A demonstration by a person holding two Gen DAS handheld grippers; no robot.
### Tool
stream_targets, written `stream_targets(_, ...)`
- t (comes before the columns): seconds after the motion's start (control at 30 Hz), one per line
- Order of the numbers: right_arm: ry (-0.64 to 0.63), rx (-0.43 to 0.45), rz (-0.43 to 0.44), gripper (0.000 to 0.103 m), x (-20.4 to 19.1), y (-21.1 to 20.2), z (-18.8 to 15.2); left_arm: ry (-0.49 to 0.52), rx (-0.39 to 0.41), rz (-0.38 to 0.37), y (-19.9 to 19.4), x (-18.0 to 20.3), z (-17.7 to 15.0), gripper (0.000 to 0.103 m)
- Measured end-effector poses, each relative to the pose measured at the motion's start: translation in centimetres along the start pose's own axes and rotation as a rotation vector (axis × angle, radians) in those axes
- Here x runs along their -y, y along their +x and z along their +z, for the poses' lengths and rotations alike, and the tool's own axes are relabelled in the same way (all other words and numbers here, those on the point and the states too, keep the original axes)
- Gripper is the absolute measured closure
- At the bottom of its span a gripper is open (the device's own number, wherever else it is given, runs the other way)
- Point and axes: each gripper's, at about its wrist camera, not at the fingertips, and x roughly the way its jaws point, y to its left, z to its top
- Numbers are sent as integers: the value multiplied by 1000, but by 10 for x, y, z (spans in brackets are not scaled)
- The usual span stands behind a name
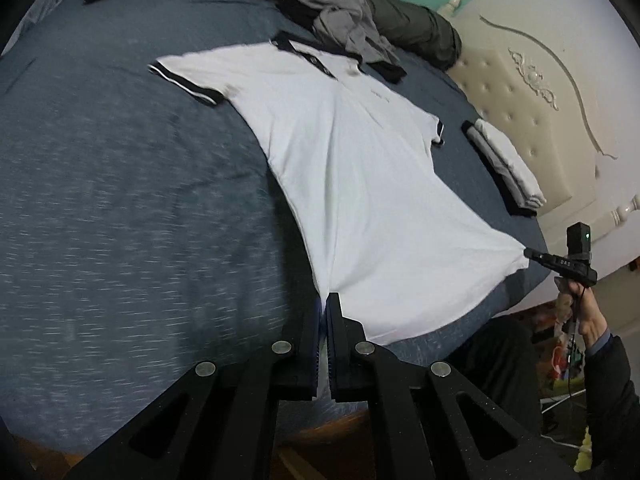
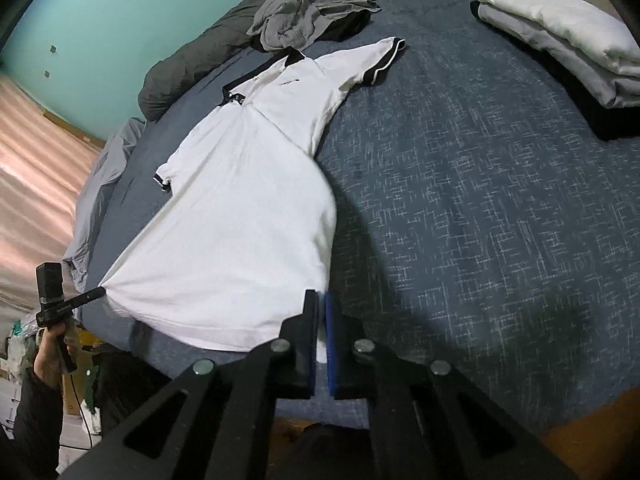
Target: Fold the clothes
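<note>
Each tool, left (image 1: pixel 324 300) and right (image 2: pixel 320 300), pinches 1 hem corner of the polo shirt (image 1: pixel 352 168); open bedsheet (image 1: pixel 120 200) flanks it.

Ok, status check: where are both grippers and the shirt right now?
Left gripper and right gripper both shut on hem corners of white polo shirt. Shirt spread face-up on bed, hem pulled taut. Grey clothes pile touches collar; folded stack sits clear.

White polo shirt (image 1: pixel 360 184) with black collar and white-striped black cuffs; heathered blue-grey bed (image 1: pixel 120 200); crumpled grey clothes (image 2: pixel 304 12); folded white and grey stack (image 2: pixel 560 36); teal wall (image 2: pixel 120 20).
</note>
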Motion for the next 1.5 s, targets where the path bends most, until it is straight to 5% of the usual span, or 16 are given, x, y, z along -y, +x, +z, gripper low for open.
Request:
stream_targets(0.23,-60,-26,17,100,-25,-5,-6,11,8,33,-32,-15,-6,100)
stream_targets(0.7,-45,-163,-50,100,-6,51,-45,-105,-161,74,51,-60,-37,100)
stream_targets(1.13,-39,-174,-66,100,7,49,-51,-102,-187,49,55,-54,-45,99)
stream_targets(1.3,-51,-158,-58,100,6,48,-52,-89,-187,48,53,-55,-49,66)
stream_targets(1.5,-52,-123,-23,99,7,38,-50,-63,-191,42,48,-56,-56,64)
